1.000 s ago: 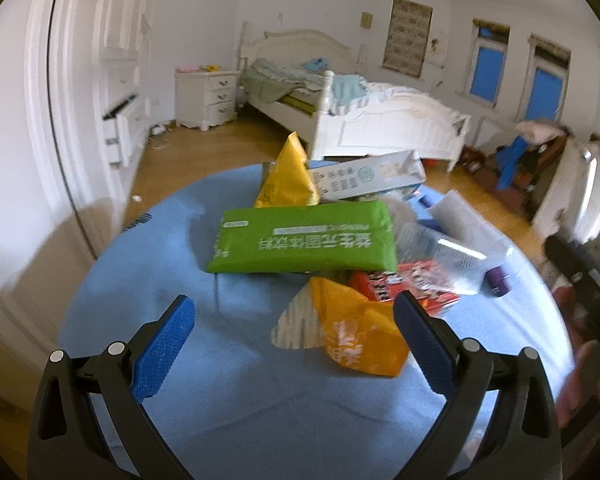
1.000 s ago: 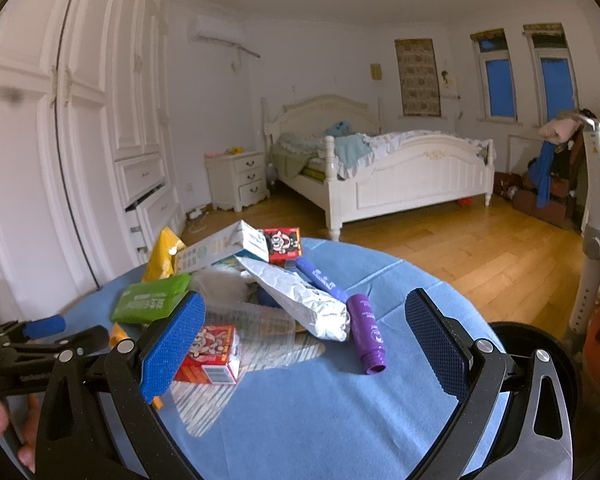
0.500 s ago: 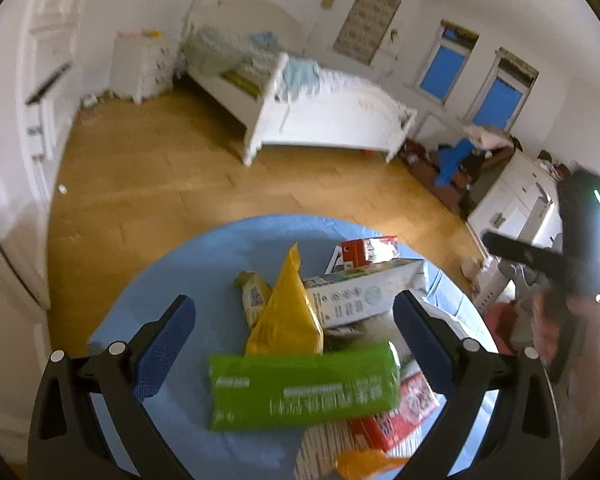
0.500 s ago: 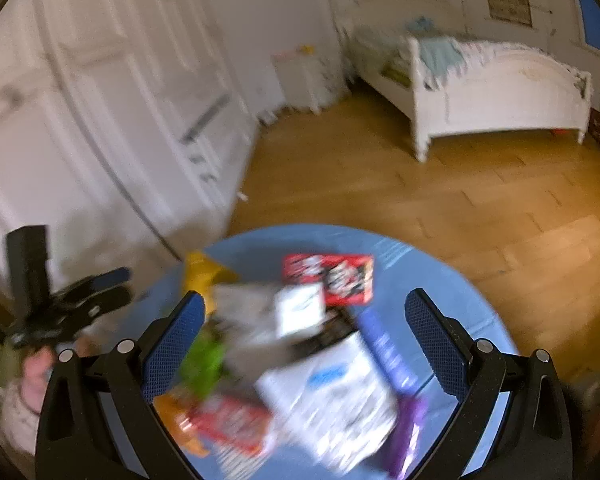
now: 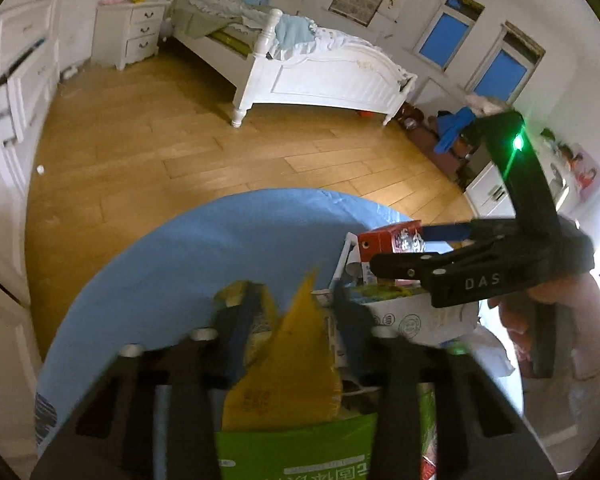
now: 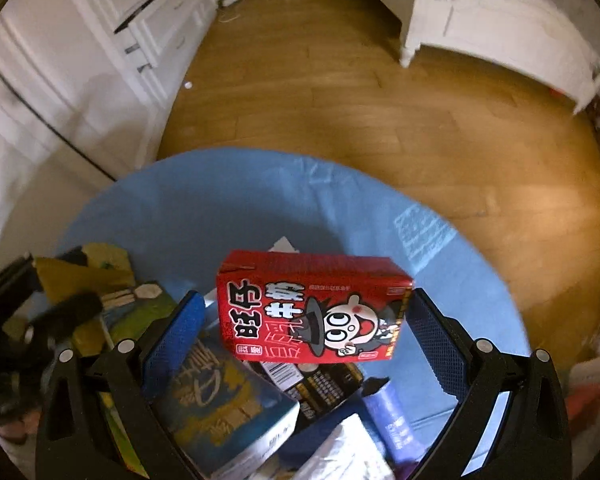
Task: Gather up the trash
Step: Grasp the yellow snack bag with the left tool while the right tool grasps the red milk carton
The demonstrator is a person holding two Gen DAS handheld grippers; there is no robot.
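Our right gripper [image 6: 304,334] straddled the red carton [image 6: 312,306], long axis spanning its open, closing fingers. Beside that carton on the desk [image 6: 204,216], our left gripper [image 5: 296,312] closed around the yellow bag [image 5: 288,364].

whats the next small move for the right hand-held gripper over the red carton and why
Probably keep closing on it. The right hand-held gripper already brackets the red carton, its jaws closing, with gaps still showing between the blue pads and the carton's ends. The carton lies on top of the pile, so nothing blocks the pinch.
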